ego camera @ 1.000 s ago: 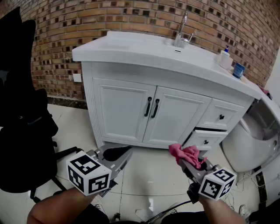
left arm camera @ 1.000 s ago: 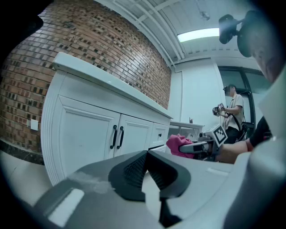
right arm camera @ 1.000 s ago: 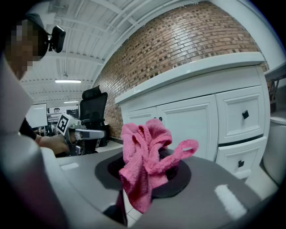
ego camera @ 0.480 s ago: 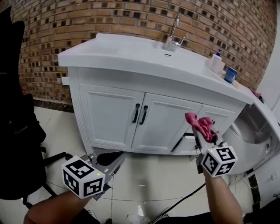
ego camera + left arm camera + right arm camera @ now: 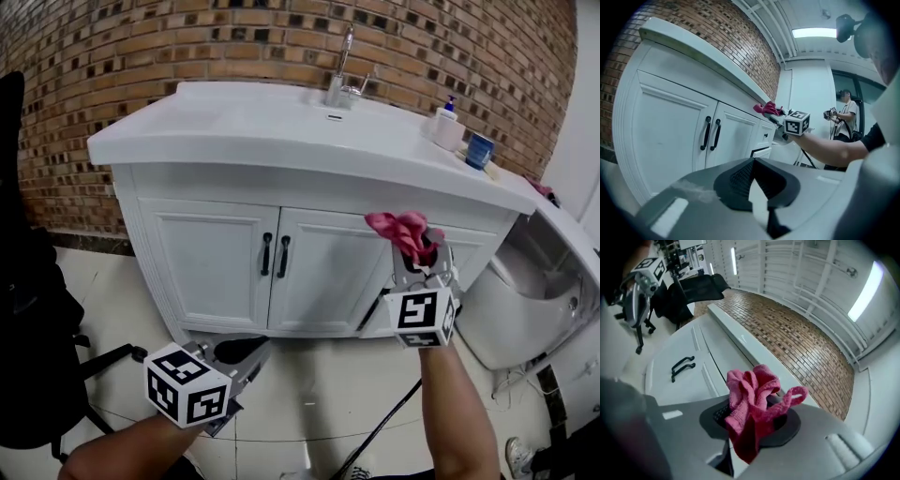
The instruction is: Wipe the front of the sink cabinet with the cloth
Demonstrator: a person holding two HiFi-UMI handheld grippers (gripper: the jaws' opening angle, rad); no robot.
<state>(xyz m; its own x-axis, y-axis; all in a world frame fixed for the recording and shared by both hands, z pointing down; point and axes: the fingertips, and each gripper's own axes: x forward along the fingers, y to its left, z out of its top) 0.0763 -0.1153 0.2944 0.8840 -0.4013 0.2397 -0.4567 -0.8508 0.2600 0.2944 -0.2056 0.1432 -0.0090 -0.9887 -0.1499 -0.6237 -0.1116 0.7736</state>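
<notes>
Now the right gripper (image 5: 419, 253) is raised to the top of the cabinet (image 5: 211, 248) front. Its jaws are clenched on the pink cloth (image 5: 397, 226), which bunches up above their tips. Just ahead of the cloth is the cabinet face under the counter (image 5: 234, 131) edge; whether they touch, I cannot tell. Two black door handles (image 5: 274, 255) lie off to this gripper's left. Lower and further left, the left gripper (image 5: 239, 352) hangs near the floor (image 5: 319, 394), pointing at the cabinet's base. Its jaws are closed together with nothing between them.
</notes>
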